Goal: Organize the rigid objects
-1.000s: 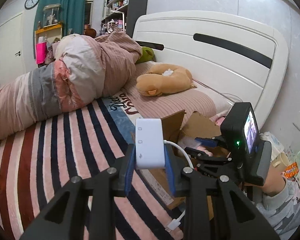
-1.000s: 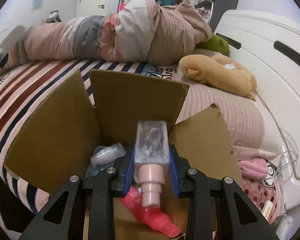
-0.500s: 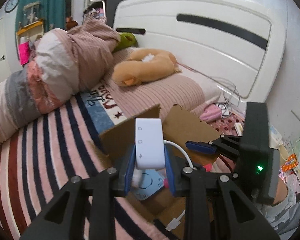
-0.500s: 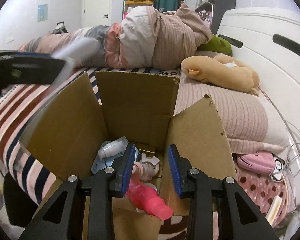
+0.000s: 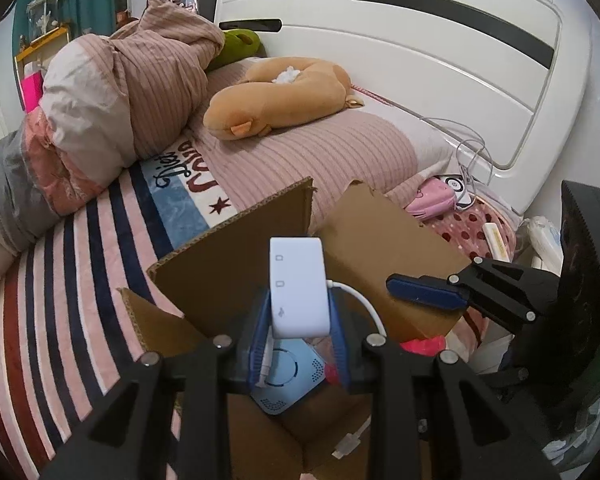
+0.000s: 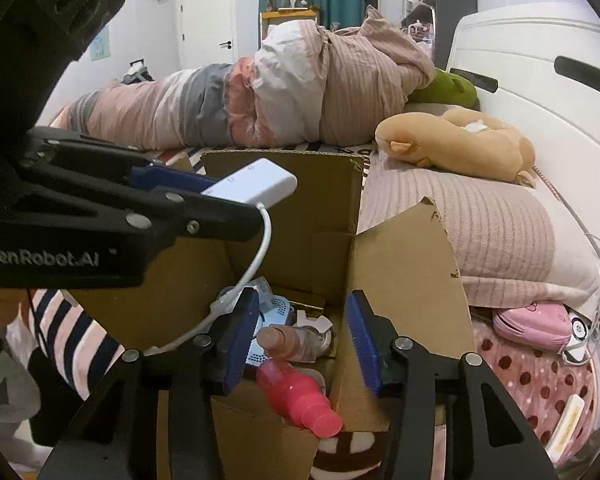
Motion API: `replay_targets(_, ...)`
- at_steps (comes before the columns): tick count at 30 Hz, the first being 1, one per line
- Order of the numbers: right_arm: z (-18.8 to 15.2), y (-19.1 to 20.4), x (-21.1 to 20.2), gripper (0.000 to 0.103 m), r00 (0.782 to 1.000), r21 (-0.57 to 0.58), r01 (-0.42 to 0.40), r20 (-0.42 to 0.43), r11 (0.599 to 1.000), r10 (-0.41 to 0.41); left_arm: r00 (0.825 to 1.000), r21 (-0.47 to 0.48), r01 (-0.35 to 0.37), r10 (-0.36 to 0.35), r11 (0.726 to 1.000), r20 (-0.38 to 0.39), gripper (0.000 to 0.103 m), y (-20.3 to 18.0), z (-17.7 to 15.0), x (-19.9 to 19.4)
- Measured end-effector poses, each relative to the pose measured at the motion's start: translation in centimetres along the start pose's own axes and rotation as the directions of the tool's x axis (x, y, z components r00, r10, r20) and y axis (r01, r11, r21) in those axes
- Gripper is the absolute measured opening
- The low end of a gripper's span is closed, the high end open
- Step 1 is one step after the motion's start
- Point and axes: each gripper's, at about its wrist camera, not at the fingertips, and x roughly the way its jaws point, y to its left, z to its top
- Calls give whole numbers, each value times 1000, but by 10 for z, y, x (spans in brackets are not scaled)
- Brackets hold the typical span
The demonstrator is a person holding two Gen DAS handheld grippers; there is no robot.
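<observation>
My left gripper (image 5: 298, 334) is shut on a white USB adapter (image 5: 298, 286) with a dangling white cable (image 6: 256, 256), held above the open cardboard box (image 5: 236, 248). The adapter also shows in the right wrist view (image 6: 252, 180), over the box (image 6: 404, 264). My right gripper (image 6: 304, 340) is open and empty just above the box's near side; one of its blue pads (image 5: 424, 292) shows in the left wrist view. Inside the box lie a clear bottle with a pink cap (image 6: 296, 338), a pink bottle (image 6: 300, 396) and a light blue device (image 5: 288, 380).
The box stands on a striped blanket (image 5: 60, 300) on the bed. A rolled quilt (image 6: 260, 92), a tan plush toy (image 5: 276, 96) and the white headboard (image 5: 420, 60) lie beyond. A pink pouch (image 6: 532, 324) and cables (image 5: 472, 152) lie to the right.
My right gripper opened and dropped the clear bottle into the box, then drew back. My left gripper carried the adapter rightward until it hangs over the box.
</observation>
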Motion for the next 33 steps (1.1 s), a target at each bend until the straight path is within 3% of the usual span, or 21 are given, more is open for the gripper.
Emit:
replay_targets(8, -1, 2, -9, 45, 1000, 13, 16, 1, 1000, -16, 999, -1, -11, 11, 1000, 34, 44, 0, -3, -15)
replay_targets(14, 4, 2, -24, 53, 999, 38, 24, 32, 999, -25, 990, -30, -52, 56, 998, 132, 72, 6, -13, -51)
replay_targets(19, 12, 11, -45, 66, 993, 30, -12, 117, 999, 9, 959, -113, -135, 158, 984, 234, 86, 22, -34, -94)
replay_targets(24, 22, 19, -64, 91, 974, 23, -42, 225, 999, 35, 916, -220, -218, 277, 951, 291, 96, 41, -58, -128)
replay_targets(26, 26, 23, -70, 96, 964, 13, -53, 261, 999, 48, 901, -263, -239, 314, 935, 299, 100, 50, -68, -139)
replay_targets(30, 30, 31, -78, 97, 951, -7, -92, 297, 996, 90, 872, -337, -270, 378, 902, 311, 101, 65, -87, -155)
replay_targets(33, 31, 36, -81, 97, 941, -16, -118, 317, 993, 117, 865, -363, -287, 403, 886, 300, 101, 71, -96, -158)
